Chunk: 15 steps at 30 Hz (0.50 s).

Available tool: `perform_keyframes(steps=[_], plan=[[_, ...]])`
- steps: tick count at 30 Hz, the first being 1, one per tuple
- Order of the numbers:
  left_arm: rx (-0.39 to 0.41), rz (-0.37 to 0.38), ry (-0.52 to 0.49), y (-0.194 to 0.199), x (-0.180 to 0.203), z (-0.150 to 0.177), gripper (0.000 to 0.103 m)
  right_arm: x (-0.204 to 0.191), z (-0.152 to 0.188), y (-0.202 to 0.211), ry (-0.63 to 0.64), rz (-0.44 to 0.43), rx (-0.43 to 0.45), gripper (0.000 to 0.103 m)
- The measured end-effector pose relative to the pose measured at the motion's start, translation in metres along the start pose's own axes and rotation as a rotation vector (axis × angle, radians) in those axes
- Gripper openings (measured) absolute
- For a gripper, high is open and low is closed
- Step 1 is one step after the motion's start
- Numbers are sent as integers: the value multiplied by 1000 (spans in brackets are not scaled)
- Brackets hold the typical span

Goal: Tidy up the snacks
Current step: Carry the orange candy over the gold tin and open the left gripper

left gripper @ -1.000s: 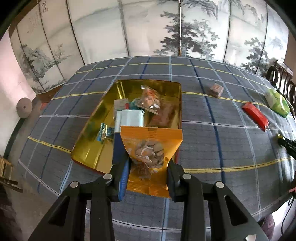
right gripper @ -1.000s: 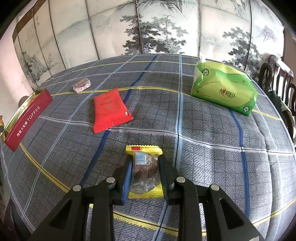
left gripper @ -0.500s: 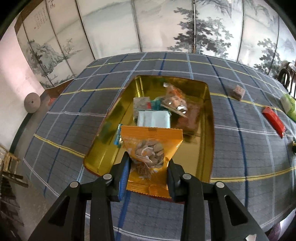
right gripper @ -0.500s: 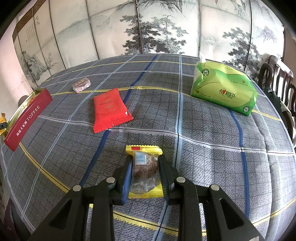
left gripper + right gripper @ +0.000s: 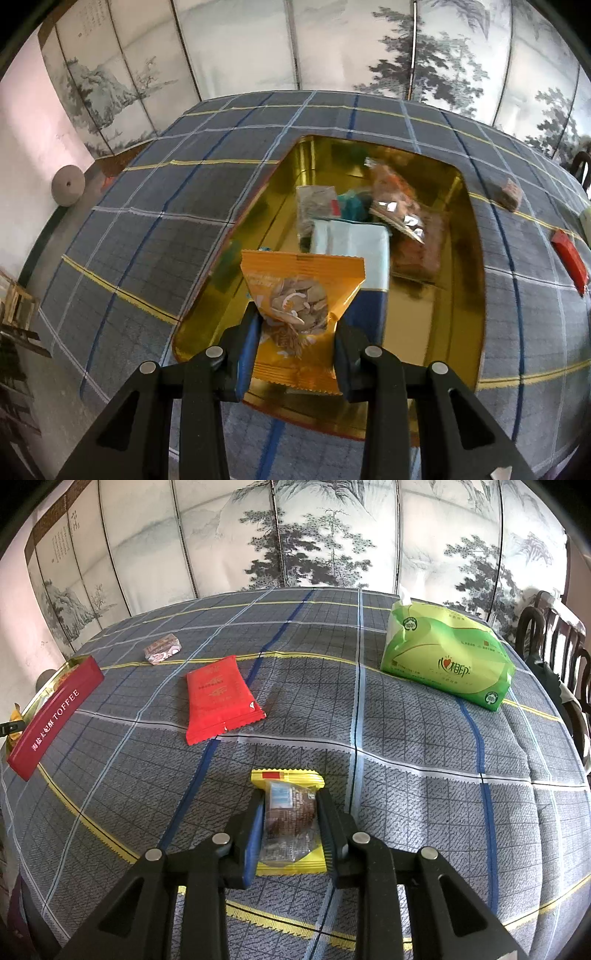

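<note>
My left gripper (image 5: 295, 325) is shut on an orange snack packet (image 5: 299, 295) and holds it over the near end of the open gold tin (image 5: 474, 295). The tin holds several snacks, among them a pale blue packet (image 5: 354, 240) and a clear bag of orange pieces (image 5: 395, 199). My right gripper (image 5: 290, 812) is shut on a yellow-edged packet with a brown cake (image 5: 290, 808), low over the checked tablecloth. A red packet (image 5: 218, 699) and a small pink-wrapped sweet (image 5: 162, 649) lie further out. The tin shows as a red "TOFFEE" box (image 5: 55, 716) at the far left.
A green tissue pack (image 5: 447, 661) lies at the back right of the table. Dark wooden chairs (image 5: 554, 635) stand at the right edge. A painted folding screen (image 5: 332, 535) runs behind the table. In the left wrist view the red packet (image 5: 569, 258) and the small sweet (image 5: 508, 192) lie right of the tin.
My left gripper has carried the orange packet forward and to the left, from the tin's near edge to over its inside. The right gripper and its yellow packet have not moved.
</note>
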<state>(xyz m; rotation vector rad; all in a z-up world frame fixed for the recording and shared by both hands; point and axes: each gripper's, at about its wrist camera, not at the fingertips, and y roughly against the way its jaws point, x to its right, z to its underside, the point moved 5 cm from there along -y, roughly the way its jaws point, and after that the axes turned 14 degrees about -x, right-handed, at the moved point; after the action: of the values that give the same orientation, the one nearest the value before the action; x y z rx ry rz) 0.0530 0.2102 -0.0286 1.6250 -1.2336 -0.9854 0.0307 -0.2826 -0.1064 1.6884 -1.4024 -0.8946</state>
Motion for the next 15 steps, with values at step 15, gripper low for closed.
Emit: perform_keyframes(steps=[15], plan=[[30, 82, -1, -5, -2, -12, 55, 2, 1, 1, 4, 13, -1, 27]])
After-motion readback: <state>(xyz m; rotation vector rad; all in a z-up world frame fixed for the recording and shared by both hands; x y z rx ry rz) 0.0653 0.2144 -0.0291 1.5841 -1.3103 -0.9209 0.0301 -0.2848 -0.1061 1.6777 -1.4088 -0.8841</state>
